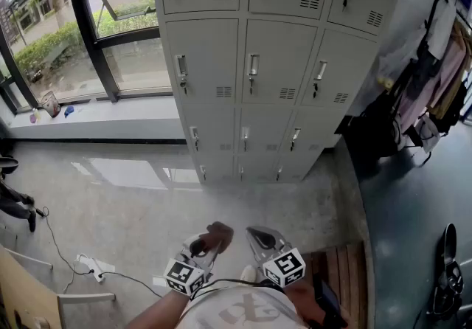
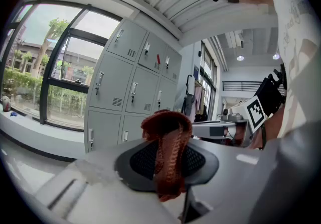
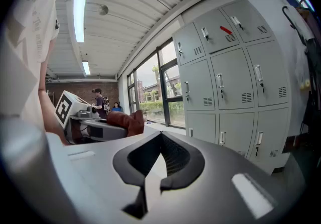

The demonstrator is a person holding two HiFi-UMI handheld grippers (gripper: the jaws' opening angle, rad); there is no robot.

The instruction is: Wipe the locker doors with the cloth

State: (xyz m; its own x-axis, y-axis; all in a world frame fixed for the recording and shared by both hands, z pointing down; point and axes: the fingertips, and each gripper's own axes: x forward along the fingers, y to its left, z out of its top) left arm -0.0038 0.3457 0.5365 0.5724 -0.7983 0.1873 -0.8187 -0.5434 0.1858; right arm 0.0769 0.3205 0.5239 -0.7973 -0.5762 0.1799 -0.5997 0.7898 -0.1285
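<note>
My left gripper (image 1: 207, 245) clamps the rust-brown cloth (image 1: 219, 231); my right gripper (image 1: 259, 236) sits closed, empty, before the grey lockers (image 1: 210, 54).

Glossy grey concrete floor (image 1: 147, 195), tall dark-framed windows (image 1: 66, 32), hanging clothes (image 1: 435, 84) at right.

cloth (image 2: 168, 152): knitted fabric, ribbed, soft-looking
lockers (image 1: 210, 51): painted metal, smooth, matt
floor (image 1: 125, 202) before the lockers: polished concrete, glossy
slats (image 1: 345, 272) right of the lockers: wood
</note>
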